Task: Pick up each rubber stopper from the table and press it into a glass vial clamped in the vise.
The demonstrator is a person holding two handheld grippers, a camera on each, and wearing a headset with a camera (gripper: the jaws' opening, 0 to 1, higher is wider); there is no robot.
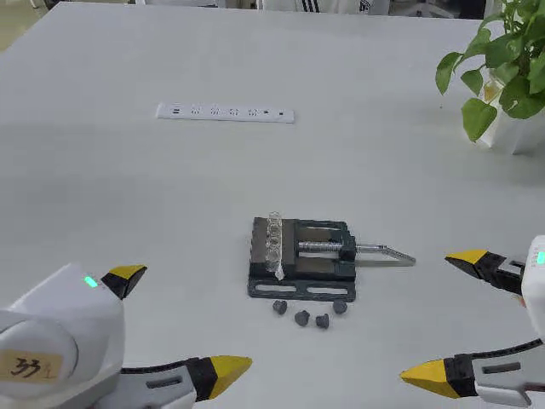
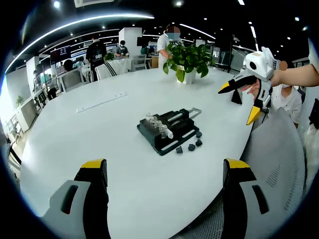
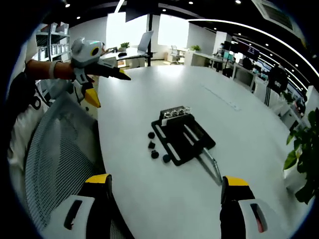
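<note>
A dark vise (image 1: 317, 261) sits mid-table with a row of clear glass vials (image 1: 274, 243) clamped in its jaws. Several dark rubber stoppers (image 1: 301, 317) lie loose on the table just in front of it. My left gripper (image 1: 181, 324) hovers open at the lower left, short of the stoppers. My right gripper (image 1: 444, 315) is open at the lower right, also clear of them. In the left gripper view the vise (image 2: 172, 132), the stoppers (image 2: 191, 147) and the right gripper (image 2: 238, 104) lie ahead. The right gripper view has the vise (image 3: 184, 138), the stoppers (image 3: 151, 144) and the left gripper (image 3: 112, 89).
A white power strip (image 1: 225, 112) lies farther back on the table. A potted plant (image 1: 502, 77) stands at the far right. The vise's handle (image 1: 387, 252) sticks out to the right. A mesh chair (image 3: 55, 149) sits at the table's near edge. People stand beyond the table.
</note>
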